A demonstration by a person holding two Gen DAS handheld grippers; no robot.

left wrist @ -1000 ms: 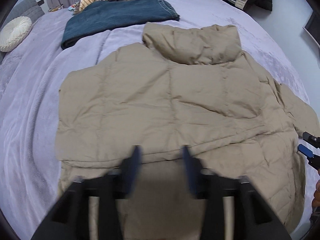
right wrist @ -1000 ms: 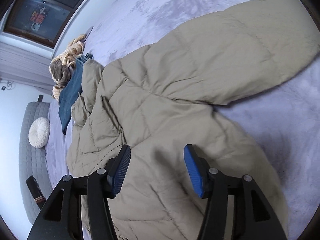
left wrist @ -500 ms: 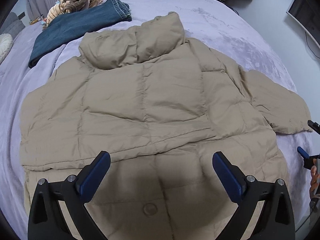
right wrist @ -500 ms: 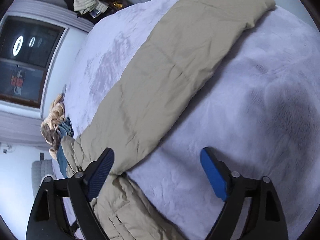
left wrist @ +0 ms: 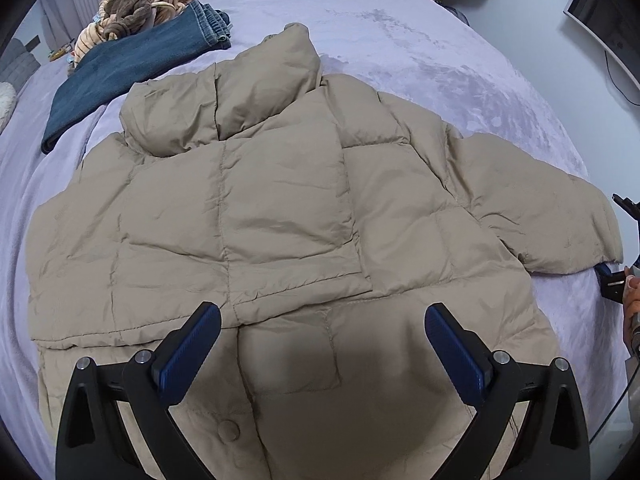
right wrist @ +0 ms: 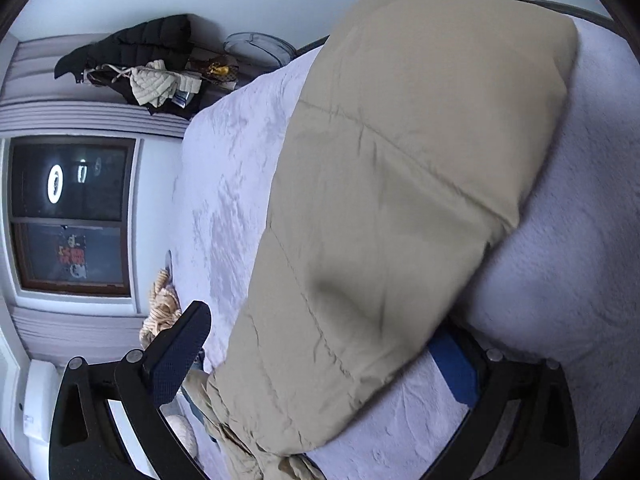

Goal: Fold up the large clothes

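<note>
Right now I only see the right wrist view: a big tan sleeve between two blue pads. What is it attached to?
Observer: A tan puffer jacket, spread flat on the purple bed, collar at the far end.
Operator: Where's the other gripper?
Observer: The left gripper hovers open over the jacket's hem, holding nothing.
Operator: Anything else on the bed?
Observer: Folded jeans lie beyond the collar, to the left.
</note>
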